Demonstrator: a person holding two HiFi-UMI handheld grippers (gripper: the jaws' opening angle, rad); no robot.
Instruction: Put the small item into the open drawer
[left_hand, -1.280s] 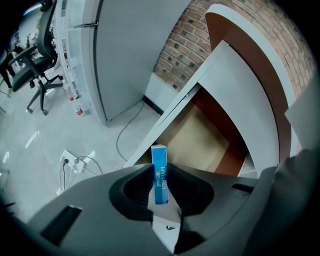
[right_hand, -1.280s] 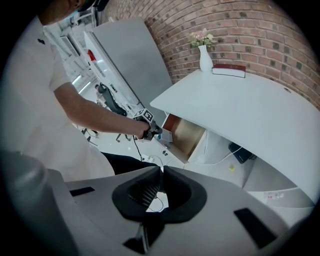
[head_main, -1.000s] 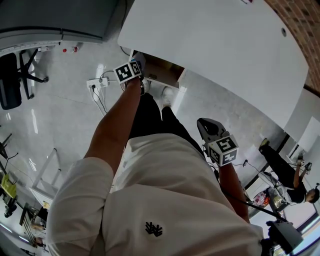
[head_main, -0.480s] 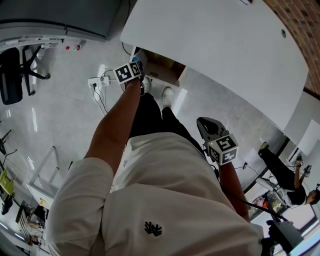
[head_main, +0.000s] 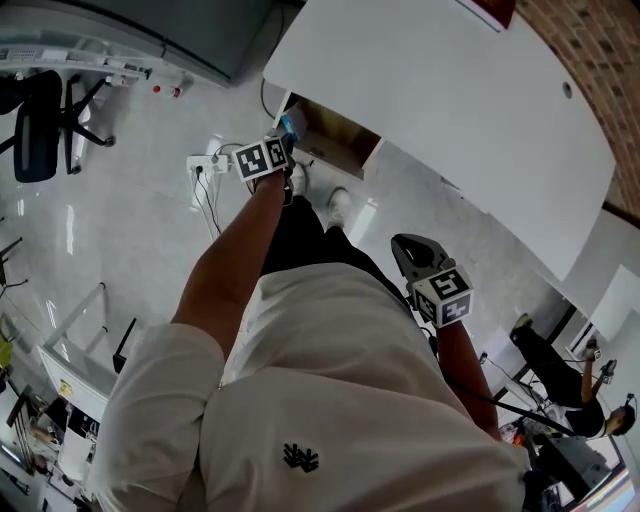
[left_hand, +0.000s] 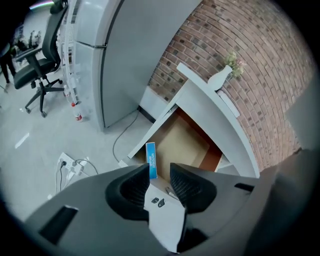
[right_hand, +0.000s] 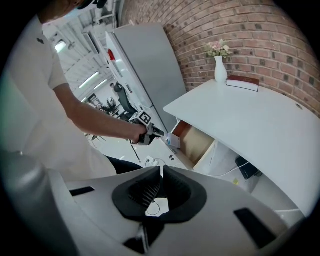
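Observation:
A small blue box (left_hand: 151, 160) stands on end just past my left gripper (left_hand: 160, 169), over the front edge of the open drawer (left_hand: 182, 140). The jaws are opening; the box lies against the left fingertip, with a gap to the right one. From the head view the left gripper (head_main: 288, 128) reaches to the front left corner of the drawer (head_main: 335, 140), the blue box (head_main: 290, 124) at its tip. My right gripper (head_main: 405, 245) hangs by the person's hip, shut and empty. Its own view shows the right gripper (right_hand: 162, 172), the box (right_hand: 172, 141) and the drawer (right_hand: 197, 145).
The drawer hangs under a white desk (head_main: 450, 90) against a brick wall; a vase (right_hand: 220, 70) and a book (right_hand: 242, 82) sit on top. A power strip with cables (head_main: 205, 163) lies on the floor to the left. Beyond stand an office chair (head_main: 40, 130) and a grey cabinet (left_hand: 120, 55).
The head view has tipped, so desk and drawer sit lower in frame. The left gripper stays at the drawer's corner, and the blue box now shows at its tip. The right gripper holds still.

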